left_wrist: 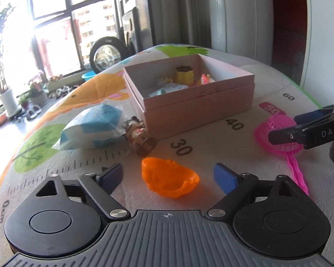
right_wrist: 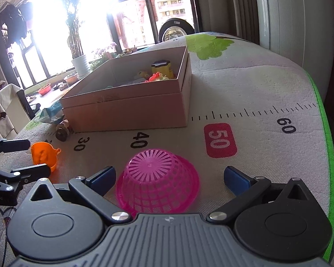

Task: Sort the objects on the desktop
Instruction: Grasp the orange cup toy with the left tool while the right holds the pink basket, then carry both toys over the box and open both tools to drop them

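Note:
An orange plastic mould (left_wrist: 169, 179) lies on the mat between the spread fingers of my left gripper (left_wrist: 169, 175), which is open around it without touching. It also shows in the right wrist view (right_wrist: 44, 155). A pink mesh strainer (right_wrist: 158, 181) lies upside down between the open fingers of my right gripper (right_wrist: 170, 178); its handle shows in the left wrist view (left_wrist: 297, 173). A pink cardboard box (left_wrist: 189, 98) holds a yellow toy (left_wrist: 184, 75) and other small toys.
A blue-and-white tissue pack (left_wrist: 92, 129) and a small doll bottle (left_wrist: 140, 138) lie left of the box. The mat (right_wrist: 267, 102) has a printed ruler and a green edge at the right. Windows and potted plants stand beyond the table.

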The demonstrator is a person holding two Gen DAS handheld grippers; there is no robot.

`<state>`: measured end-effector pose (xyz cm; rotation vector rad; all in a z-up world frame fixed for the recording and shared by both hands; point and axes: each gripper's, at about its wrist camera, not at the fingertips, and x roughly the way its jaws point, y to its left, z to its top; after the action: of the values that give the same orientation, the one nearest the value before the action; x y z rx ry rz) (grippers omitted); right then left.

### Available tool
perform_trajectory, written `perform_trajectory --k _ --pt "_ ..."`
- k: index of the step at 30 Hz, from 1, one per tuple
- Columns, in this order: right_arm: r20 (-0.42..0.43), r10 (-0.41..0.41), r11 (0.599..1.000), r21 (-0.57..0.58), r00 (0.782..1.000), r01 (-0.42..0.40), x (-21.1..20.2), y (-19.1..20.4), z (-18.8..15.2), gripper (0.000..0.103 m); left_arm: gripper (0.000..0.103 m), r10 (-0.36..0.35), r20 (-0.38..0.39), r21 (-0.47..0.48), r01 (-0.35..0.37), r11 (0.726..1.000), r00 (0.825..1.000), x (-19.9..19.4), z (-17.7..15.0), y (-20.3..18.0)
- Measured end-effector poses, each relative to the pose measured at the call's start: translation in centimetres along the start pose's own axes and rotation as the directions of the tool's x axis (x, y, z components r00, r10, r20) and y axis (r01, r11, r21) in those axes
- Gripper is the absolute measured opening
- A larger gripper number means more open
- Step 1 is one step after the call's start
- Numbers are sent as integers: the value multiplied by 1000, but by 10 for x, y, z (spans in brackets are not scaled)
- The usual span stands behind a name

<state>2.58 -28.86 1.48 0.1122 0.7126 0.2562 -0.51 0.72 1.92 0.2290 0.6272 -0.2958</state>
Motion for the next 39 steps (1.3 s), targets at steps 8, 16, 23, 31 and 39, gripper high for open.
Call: perform_trajectory --k 8,16,23,31,39 --pt "67 -53 980 -186 996 65 -8 35 -7 103 64 15 -34 35 -14 999 999 15 -2 -5" --pt "16 -128 972 -196 992 129 1 43 -1 76 64 2 -6 23 -2 1000 1000 2 -6 -1" --pt "-3 -18 987 -161 1000 17 -25 28 19 73 64 -8 63 11 7 1000 998 -23 9 6" --pt "300 13 972 -226 954 58 -87 38 111 73 64 -15 251 24 9 1000 968 -18 97 10" --pt "322 -53 959 -248 945 139 -51 43 160 73 92 30 244 -122 1 993 969 21 123 37"
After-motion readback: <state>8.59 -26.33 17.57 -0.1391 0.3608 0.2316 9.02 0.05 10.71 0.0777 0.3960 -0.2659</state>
